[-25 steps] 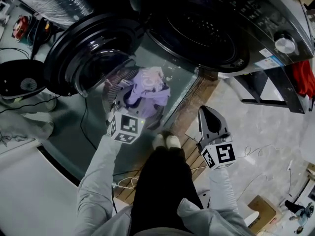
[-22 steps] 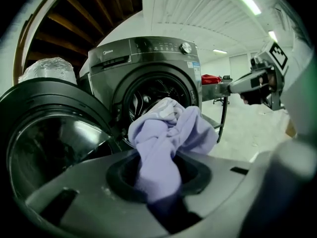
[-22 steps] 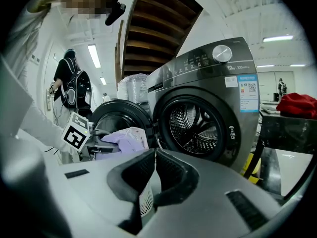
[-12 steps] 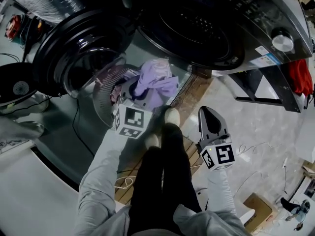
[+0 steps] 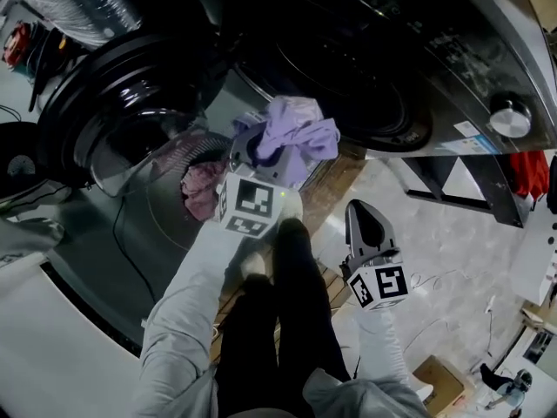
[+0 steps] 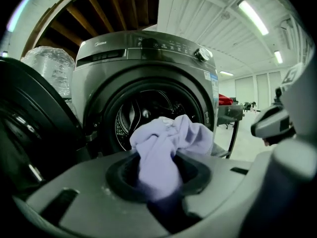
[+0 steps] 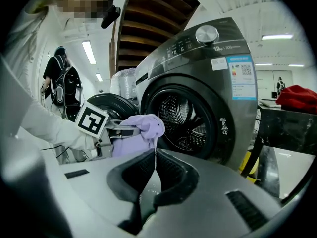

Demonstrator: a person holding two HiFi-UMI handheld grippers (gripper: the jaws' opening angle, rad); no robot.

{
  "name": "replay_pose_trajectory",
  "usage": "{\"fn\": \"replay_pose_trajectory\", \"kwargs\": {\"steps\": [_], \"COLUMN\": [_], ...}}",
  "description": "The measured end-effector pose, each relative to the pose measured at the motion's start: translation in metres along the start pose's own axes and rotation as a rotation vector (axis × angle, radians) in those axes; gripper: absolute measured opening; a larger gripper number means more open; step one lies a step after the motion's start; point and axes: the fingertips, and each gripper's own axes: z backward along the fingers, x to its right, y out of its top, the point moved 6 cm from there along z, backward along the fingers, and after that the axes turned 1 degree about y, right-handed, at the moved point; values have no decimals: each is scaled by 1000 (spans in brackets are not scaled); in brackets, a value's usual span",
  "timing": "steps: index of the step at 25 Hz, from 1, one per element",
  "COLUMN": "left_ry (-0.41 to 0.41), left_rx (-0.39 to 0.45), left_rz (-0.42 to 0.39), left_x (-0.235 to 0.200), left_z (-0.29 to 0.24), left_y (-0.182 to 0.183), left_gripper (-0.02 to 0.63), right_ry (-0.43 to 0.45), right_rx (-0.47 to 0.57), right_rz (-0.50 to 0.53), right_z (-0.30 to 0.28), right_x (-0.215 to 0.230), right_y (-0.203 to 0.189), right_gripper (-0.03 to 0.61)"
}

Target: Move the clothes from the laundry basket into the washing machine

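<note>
- My left tongs [image 5: 258, 151] pinch a lilac garment [image 5: 296, 133]. It is so bunched up that I cannot tell what kind of garment it is, and in the head view the bunch covers the tips of the tongs.
- In the left gripper view the cloth [image 6: 166, 143] sits wedged between the pads of the left tongs [image 6: 157, 178]. It spills up and forward over them and hides the lower part of the drum opening [image 6: 148, 115].
- The washing machine [image 5: 409, 77] stands straight ahead of the left tongs. Its door [image 5: 122, 94] is swung open to their left, and the left gripper view cuts it off at the edge.
- The drum is dark, so I cannot make out whether anything lies inside it.
- The laundry basket [image 5: 170, 159] sits below and just behind the left tongs, partly covered by my left sleeve [image 5: 196, 286]. Pink clothes [image 5: 202, 188] show inside it, and the rest of its contents are hard to see.
- My right tongs [image 7: 154, 166] are pressed together with nothing between them.
- My left arm reaches forward with its tongs tipped slightly down. They hold the garment in the air in front of the opening, not inside it.
- My right tongs [image 5: 359, 214] are held back and to the right of the left pair, over the pale floor [image 5: 452, 251], pointing at the machine's front.
</note>
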Motion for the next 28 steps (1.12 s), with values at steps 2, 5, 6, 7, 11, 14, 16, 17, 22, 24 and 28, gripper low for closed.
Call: {"fn": "replay_pose_trajectory", "kwargs": {"steps": [2, 5, 6, 7, 11, 14, 16, 17, 22, 24, 28], "left_ry": [-4, -8, -10, -14, -41, -42, -48, -52, -80, -78, -120], "left_rx": [28, 68, 82, 98, 156, 208, 251, 272, 395, 423, 245], "left_rz": [6, 20, 36, 55, 152, 209, 245, 268, 364, 367, 406], "left_x": [0, -3, -5, -6, -10, -17, -23, -27, -43, -47, -50], "left_z": [-18, -44, -52, -61, -99, -128, -147, -157, -205, -223, -262], "left_y": [8, 17, 19, 21, 26, 31, 34, 35, 51, 54, 25], "left_gripper": [127, 127, 126, 127, 127, 126, 126, 126, 126, 124, 248], "right_ry": [20, 35, 35, 34, 25, 18, 7, 0, -27, -39, -57], "right_rx": [-5, 5, 11, 16, 35, 37, 38, 39, 56, 69, 87], "right_rz": [16, 32, 35, 39, 56, 69, 68, 67, 66, 58, 25], "right_z": [-13, -27, -31, -34, -49, -61, -67, -71, -87, -91, -98], "right_x": [4, 10, 14, 17, 36, 49, 55, 57, 70, 74, 81], "right_y": [-2, -2, -1, -1, -3, -10, -16, -20, -34, -40, -54], "right_gripper": [23, 23, 23, 23, 23, 23, 23, 23, 23, 23, 23]}}
